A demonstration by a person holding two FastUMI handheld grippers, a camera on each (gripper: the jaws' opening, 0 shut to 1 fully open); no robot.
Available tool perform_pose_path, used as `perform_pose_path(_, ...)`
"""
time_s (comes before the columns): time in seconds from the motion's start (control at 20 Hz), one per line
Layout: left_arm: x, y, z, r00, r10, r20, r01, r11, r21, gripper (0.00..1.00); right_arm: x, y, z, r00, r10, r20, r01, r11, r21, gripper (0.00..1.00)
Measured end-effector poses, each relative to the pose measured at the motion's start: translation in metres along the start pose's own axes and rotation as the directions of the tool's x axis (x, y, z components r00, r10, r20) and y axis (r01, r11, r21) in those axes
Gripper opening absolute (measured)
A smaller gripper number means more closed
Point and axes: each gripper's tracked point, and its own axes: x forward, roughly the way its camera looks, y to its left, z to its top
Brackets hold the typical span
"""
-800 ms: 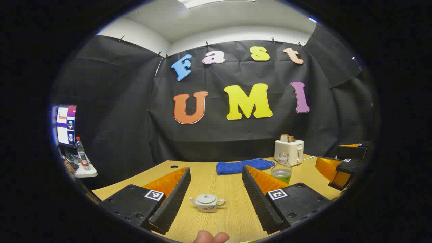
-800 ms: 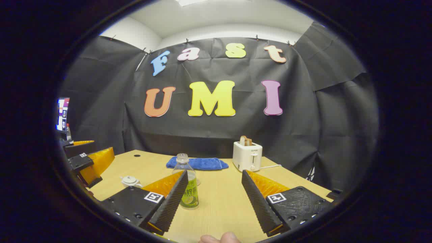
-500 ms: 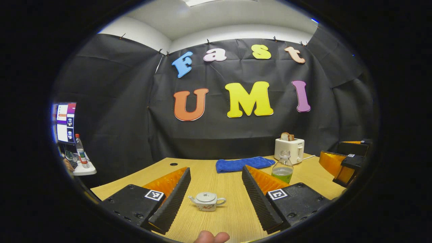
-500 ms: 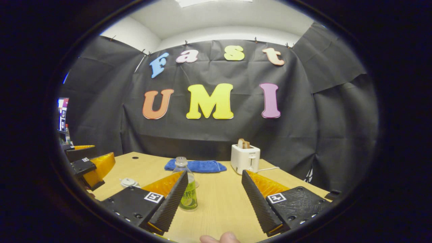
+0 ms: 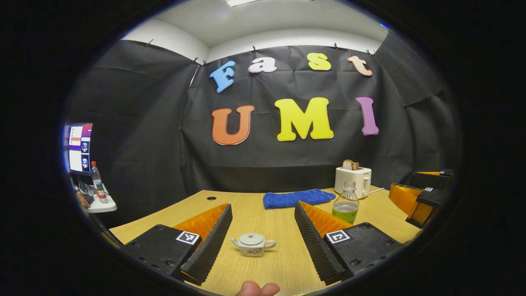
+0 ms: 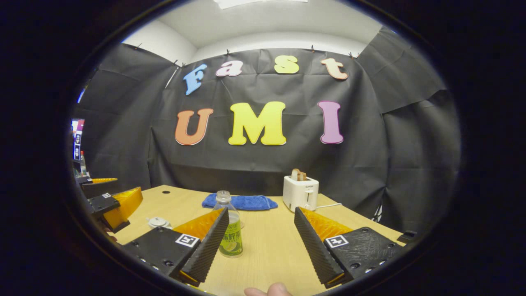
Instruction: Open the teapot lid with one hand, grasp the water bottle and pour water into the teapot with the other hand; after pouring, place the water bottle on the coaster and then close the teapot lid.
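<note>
Left gripper view: teapot (image 5: 252, 244), lid on, upright on the wooden table (image 5: 283, 263), between the spread fingers of the left gripper (image 5: 263, 242), untouched. Water bottle (image 5: 345, 203), uncapped, part full, upright farther right, beside white toaster (image 5: 353, 181); blue towel (image 5: 298, 198) behind.

Right gripper view: right gripper (image 6: 263, 240), fingers apart, holding nothing; water bottle (image 6: 229, 230) just beside its left finger. Left gripper (image 6: 111, 201) at far left, teapot (image 6: 158, 222) near it.
</note>
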Motion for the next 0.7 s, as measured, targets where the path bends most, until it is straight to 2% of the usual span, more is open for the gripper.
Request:
perform_pose_path(0.25, 0.002, 0.008, -0.008, 1.0, 0.025, -0.012, -0.025, 1.0, 0.001, 0.96, 0.006, -0.007, -0.004, 1.0, 0.005, -0.007, -0.005, 1.0, -0.005, 0.95)
perform_pose_path(0.45, 0.002, 0.017, -0.036, 0.996, 0.025, -0.082, -0.026, 1.0, -0.013, 0.96, 0.011, -0.012, -0.019, 0.999, 0.003, -0.035, -0.003, 1.0, 0.004, 0.97)
perform_pose_path(0.7, 0.023, 0.026, -0.068, 0.988, 0.03, -0.152, -0.031, 1.0, -0.006, 0.96, 0.014, -0.017, -0.034, 0.997, 0.001, -0.075, -0.001, 1.0, 0.003, 0.96)
